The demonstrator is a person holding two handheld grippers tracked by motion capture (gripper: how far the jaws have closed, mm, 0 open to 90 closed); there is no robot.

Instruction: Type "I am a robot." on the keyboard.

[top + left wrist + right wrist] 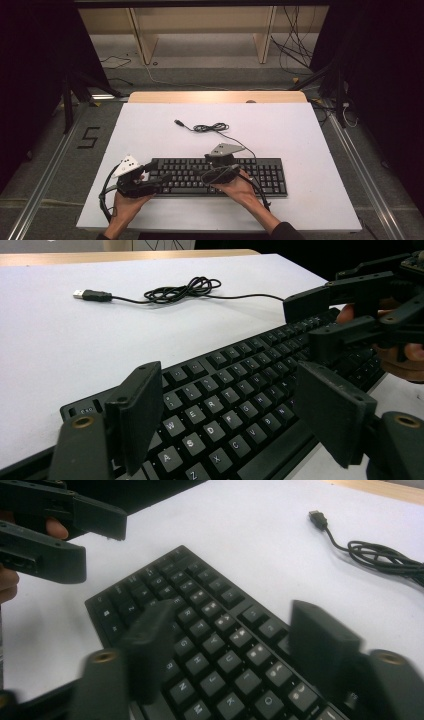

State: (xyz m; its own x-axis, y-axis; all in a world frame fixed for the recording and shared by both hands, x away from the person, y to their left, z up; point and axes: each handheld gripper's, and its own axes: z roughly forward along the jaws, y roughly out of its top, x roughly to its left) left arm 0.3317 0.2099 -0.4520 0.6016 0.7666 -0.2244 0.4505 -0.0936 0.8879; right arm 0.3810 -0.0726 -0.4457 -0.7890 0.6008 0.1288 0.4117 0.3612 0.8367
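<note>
Jaws of the left gripper [225, 425] stand wide apart over the left end of the keyboard [220, 176], nothing between them, pads clear of the keys. Jaws of the right gripper [235, 655] also apart, blurred in the right gripper view, nothing pinched; they hover above the middle letter rows.

Keyboard: black, full size, flat on the white tabletop [300, 135], near the front edge and roughly centred between the left and right edges. Long axis runs left to right, parallel to the front edge; key legends face the person, number pad toward the right edge. Its cable [211, 128] leaves the back edge, bunches in a loose coil toward the far edge, and ends in an unplugged USB plug [178, 122] pointing toward the far left corner.

Risks, as judged:
- Both grippers work close over one board; in the left gripper view the right gripper's jaws sit near the left one's, so a sideways reach could knock them together.
- Wide pads against small keys: a press may catch two keys at once.
- A push off vertical could slide the keyboard and drag the coil.
</note>
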